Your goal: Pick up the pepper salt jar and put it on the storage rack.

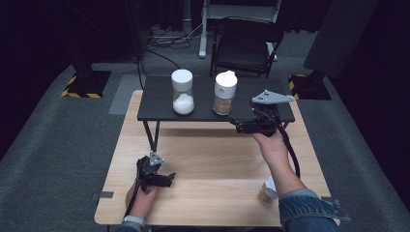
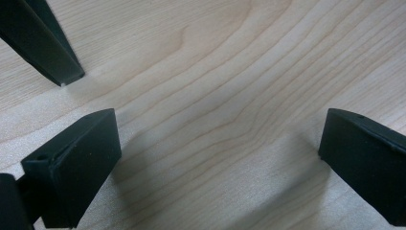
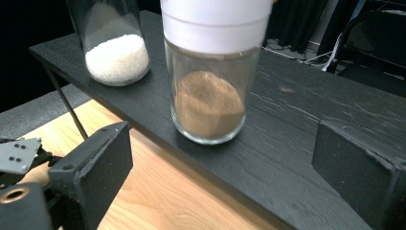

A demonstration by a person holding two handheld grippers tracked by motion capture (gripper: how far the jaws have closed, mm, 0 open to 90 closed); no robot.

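Two glass jars with white lids stand on a low black shelf (image 1: 159, 104): one holds white grains (image 1: 183, 93), the other brown powder (image 1: 225, 94). My right gripper (image 1: 235, 123) hovers just right of and in front of the brown jar, open, with nothing between its fingers. In the right gripper view the brown jar (image 3: 210, 105) stands beyond the wide-apart jaws of that gripper (image 3: 225, 163), with the white-grain jar (image 3: 115, 52) further left. My left gripper (image 1: 167, 179) rests low over the wooden table (image 1: 217, 159), open; in its own view this gripper (image 2: 220, 158) has bare wood between its jaws.
The shelf stands on thin black legs (image 2: 43, 43) at the far half of the table. A small jar (image 1: 267, 191) sits near the front right edge, partly hidden by the right forearm. A black chair (image 1: 246, 43) stands behind the table.
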